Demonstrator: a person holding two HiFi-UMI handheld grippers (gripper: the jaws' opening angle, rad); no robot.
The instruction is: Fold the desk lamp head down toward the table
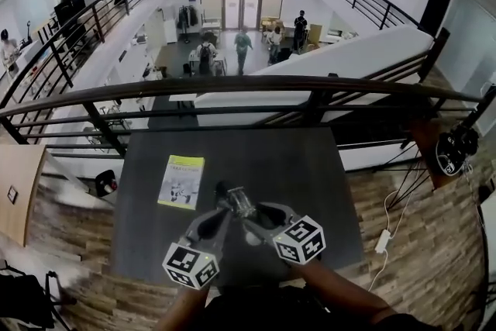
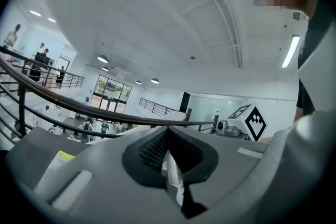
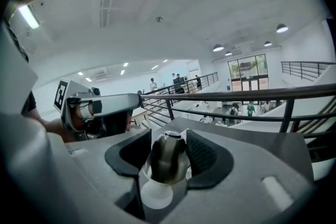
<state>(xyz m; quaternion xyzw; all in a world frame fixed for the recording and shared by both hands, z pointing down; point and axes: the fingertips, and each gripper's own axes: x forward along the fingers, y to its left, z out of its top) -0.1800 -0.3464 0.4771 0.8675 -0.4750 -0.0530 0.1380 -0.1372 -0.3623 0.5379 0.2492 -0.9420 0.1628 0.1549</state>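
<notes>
The desk lamp (image 1: 239,202) sits near the table's (image 1: 302,167) near edge. The left gripper (image 2: 168,147) pinches its silvery arm (image 2: 172,171). The right gripper (image 3: 165,155) is spread around the lamp head (image 3: 167,160). Brace the arm, close on the head, then tip it down slowly.

Item count
I count one desk lamp (image 3: 167,159), one booklet (image 1: 181,181), one table (image 1: 310,167), my left gripper (image 1: 223,208), my right gripper (image 1: 251,218).

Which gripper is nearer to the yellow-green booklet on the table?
Left. The left gripper lies just right of the booklet; the right gripper lies farther right, with the left gripper between it and the booklet.
</notes>
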